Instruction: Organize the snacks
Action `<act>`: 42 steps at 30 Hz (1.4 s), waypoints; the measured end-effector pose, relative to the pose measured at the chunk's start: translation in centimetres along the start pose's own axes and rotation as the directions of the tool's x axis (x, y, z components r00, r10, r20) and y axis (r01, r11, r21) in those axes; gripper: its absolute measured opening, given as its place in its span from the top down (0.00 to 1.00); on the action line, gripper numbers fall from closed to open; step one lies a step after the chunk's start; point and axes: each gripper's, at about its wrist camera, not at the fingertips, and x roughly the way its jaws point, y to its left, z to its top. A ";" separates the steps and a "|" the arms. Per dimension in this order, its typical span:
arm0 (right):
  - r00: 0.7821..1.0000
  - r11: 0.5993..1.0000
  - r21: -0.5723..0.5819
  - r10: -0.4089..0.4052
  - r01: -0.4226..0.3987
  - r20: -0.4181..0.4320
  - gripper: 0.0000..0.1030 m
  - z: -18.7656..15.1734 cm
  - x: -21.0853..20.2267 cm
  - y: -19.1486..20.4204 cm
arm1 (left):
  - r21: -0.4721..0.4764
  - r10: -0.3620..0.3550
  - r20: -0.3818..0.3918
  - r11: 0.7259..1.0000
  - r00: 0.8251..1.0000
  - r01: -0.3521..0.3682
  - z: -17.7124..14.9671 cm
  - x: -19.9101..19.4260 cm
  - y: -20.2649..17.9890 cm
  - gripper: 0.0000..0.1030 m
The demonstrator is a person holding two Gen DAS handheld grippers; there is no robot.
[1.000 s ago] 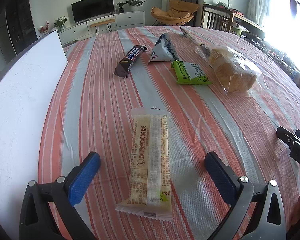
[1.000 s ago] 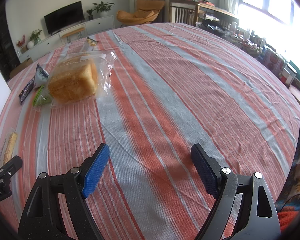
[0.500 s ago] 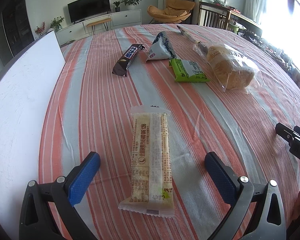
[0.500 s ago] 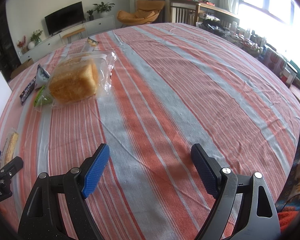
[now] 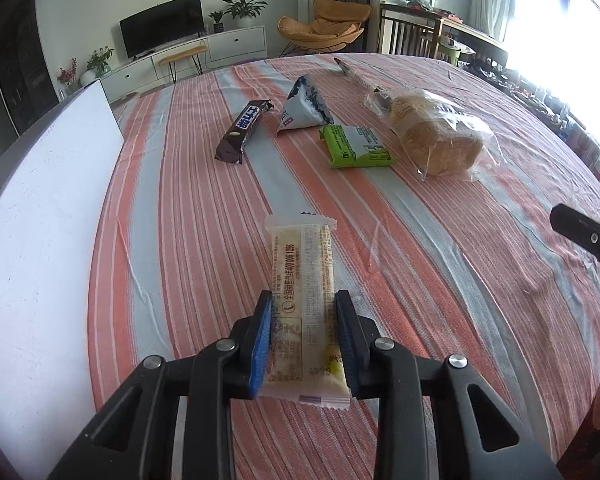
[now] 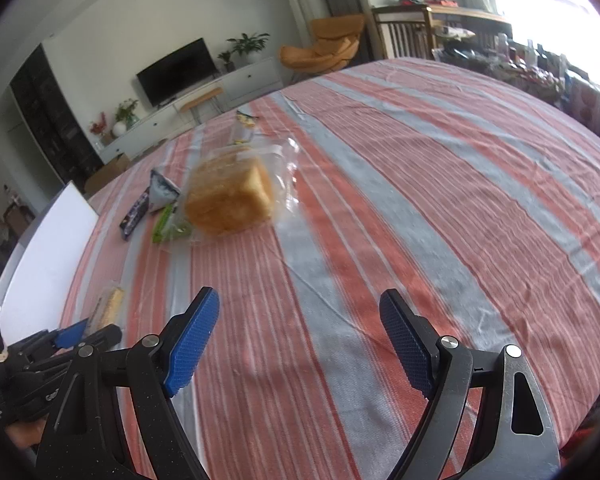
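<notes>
A table covered by an orange, white and grey striped cloth (image 5: 440, 216) is spread ahead of the grippers, with a white board (image 5: 40, 240) laid along its left side. Against the pale far wall, a black television (image 5: 161, 24) is set on a low white cabinet (image 5: 204, 50) with potted plants (image 5: 244, 8), and an orange lounge chair (image 5: 324, 26) is placed further right. Strong daylight is admitted by windows (image 5: 560, 20) at far right, beside a wooden chair (image 5: 408, 34).

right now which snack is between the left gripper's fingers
The pale yellow cracker packet, clamped by the left gripper. The chocolate bar, green pack and bagged bread lie untouched farther off.
</notes>
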 end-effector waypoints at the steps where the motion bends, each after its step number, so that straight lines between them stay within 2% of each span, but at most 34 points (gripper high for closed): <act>1: 1.000 1.000 -0.009 0.006 -0.006 -0.014 0.17 0.7 0.1 0.3 | -0.005 -0.004 0.004 1.000 1.000 0.004 -0.1 -0.1 0.2 0.71; 5: 0.996 1.000 -0.005 0.008 -0.009 -0.089 0.17 4.9 1.6 1.4 | -0.019 -0.007 0.015 1.000 1.000 0.007 -0.3 -0.3 0.3 0.71; 10: 0.976 0.994 -0.106 -0.017 -0.006 -0.217 0.17 9.4 6.7 5.4 | -0.026 -0.007 0.019 1.000 1.000 0.008 -0.3 -0.2 0.3 0.71; 11: 0.968 0.991 -0.130 -0.046 0.015 -0.246 0.17 9.7 8.3 5.9 | -0.029 -0.009 0.019 1.000 1.000 0.010 -0.3 -0.2 0.4 0.71; 13: 0.934 0.980 -0.188 -0.127 0.066 -0.333 0.15 9.3 12.0 6.6 | -0.041 -0.018 0.018 0.999 1.000 0.019 -0.3 -0.2 0.6 0.72; 14: 0.929 0.973 -0.216 -0.150 0.078 -0.338 0.07 8.8 12.9 6.8 | -0.051 -0.027 0.017 0.998 0.999 0.028 -0.3 -0.2 0.7 0.72; 15: 0.937 0.974 -0.213 -0.142 0.075 -0.318 0.07 8.8 13.1 6.7 | -0.062 -0.039 0.016 0.997 0.999 0.040 -0.3 -0.3 1.0 0.72; 17: 0.946 0.989 -0.132 -0.098 0.060 -0.308 0.11 8.9 12.8 5.4 | -0.091 -0.065 0.017 0.994 0.998 0.067 -0.4 -0.5 1.5 0.72; 18: 0.949 0.996 -0.083 -0.058 0.034 -0.311 0.19 8.9 12.5 4.6 | -0.105 -0.079 0.021 0.991 0.997 0.081 -0.5 -0.6 1.7 0.72; 19: 0.951 0.998 -0.059 -0.023 0.006 -0.308 0.23 8.9 11.9 4.0 | -0.115 -0.089 0.026 0.989 0.996 0.092 -0.6 -0.7 1.9 0.72; 21: 0.951 1.000 -0.027 0.001 -0.010 -0.309 0.30 8.8 10.5 2.7 | -0.137 -0.121 0.039 0.983 0.992 0.125 -0.7 -1.1 2.0 0.72; 25: 0.957 0.977 0.174 0.165 -0.125 -0.237 0.31 8.3 5.9 -1.2 | -0.166 -0.191 0.089 0.965 0.977 0.204 -0.4 -3.5 2.0 0.72; 28: 0.953 0.944 0.257 0.253 -0.205 -0.169 0.31 7.6 2.2 -2.9 | -0.165 -0.237 0.133 0.952 0.962 0.258 0.1 -6.1 2.0 0.72; 31: 0.938 0.924 0.267 0.317 -0.273 -0.138 0.31 7.4 -0.8 -1.9 | -0.179 -0.292 0.176 0.930 0.940 0.322 0.4 -9.4 2.6 0.72; 34: 0.903 0.900 0.225 0.409 -0.374 -0.132 0.31 7.4 -3.5 2.0 | -0.198 -0.335 0.231 0.903 0.914 0.381 0.4 -13.6 4.2 0.72; 36: 0.863 0.870 0.176 0.485 -0.460 -0.143 0.31 7.8 -5.1 6.1 | -0.208 -0.325 0.270 0.899 0.906 0.385 0.1 -16.7 6.0 0.72; 37: 0.836 0.848 0.143 0.528 -0.510 -0.152 0.31 7.9 -6.0 8.6 | -0.216 -0.300 0.293 0.904 0.908 0.369 -0.3 -18.3 7.2 0.72; 39: 0.773 0.791 0.079 0.610 -0.607 -0.176 0.31 7.7 -7.8 14.1 | -0.247 -0.214 0.334 0.920 0.918 0.304 -1.3 -21.3 10.1 0.72; 42: 0.672 0.692 -0.009 0.698 -0.722 -0.245 0.30 6.6 -9.6 22.6 | -0.337 -0.015 0.343 0.931 0.939 0.138 -3.6 -24.2 15.2 0.72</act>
